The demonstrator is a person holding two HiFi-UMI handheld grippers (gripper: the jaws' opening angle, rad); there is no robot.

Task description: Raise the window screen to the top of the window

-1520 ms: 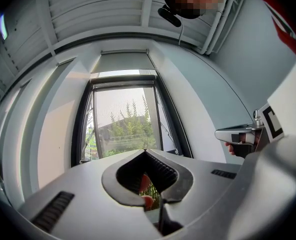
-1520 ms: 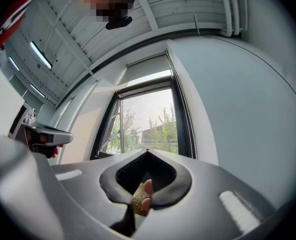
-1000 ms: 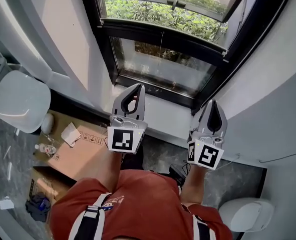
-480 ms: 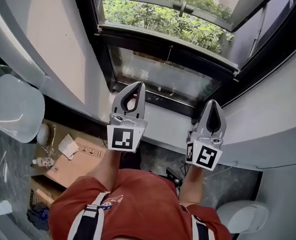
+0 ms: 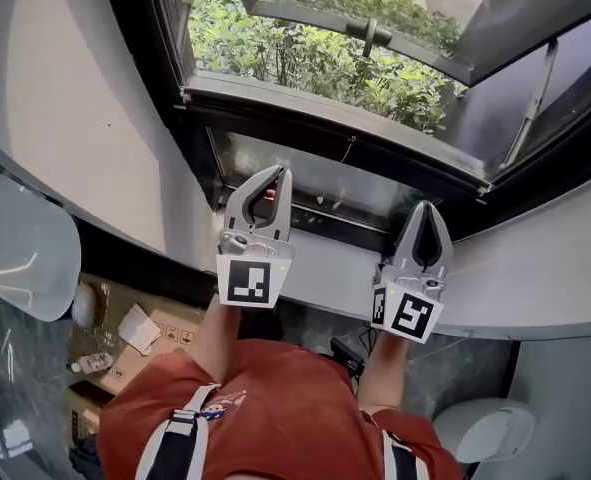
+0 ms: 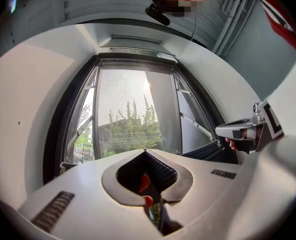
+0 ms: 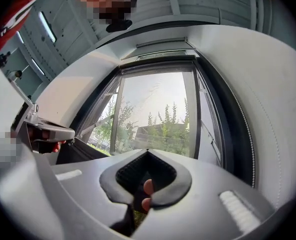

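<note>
The black-framed window (image 5: 275, 118) fills the top of the head view, with green shrubs outside. Its out-swung sash has a handle (image 5: 370, 33). A thin pull cord (image 5: 348, 146) hangs over the lower pane (image 5: 315, 183). I cannot make out the screen's mesh. My left gripper (image 5: 280, 172) is shut and empty, its tips in front of the lower pane's left part. My right gripper (image 5: 427, 206) is also shut and empty, over the sill at the lower pane's right end. In the left gripper view the shut gripper (image 6: 144, 150) points at the tall window opening (image 6: 130, 114). The right gripper view shows the same from its gripper (image 7: 148, 150).
The grey sill (image 5: 515, 288) runs right below the frame, and pale walls (image 5: 65, 118) flank the recess. A white rounded seat (image 5: 20, 248) stands at left above a cardboard box (image 5: 140, 343) with small items. Another white rounded object (image 5: 485, 428) sits at the bottom right.
Both grippers have moved closer to the window, which now sits larger and lower in the head view. Both stay shut side by side.
</note>
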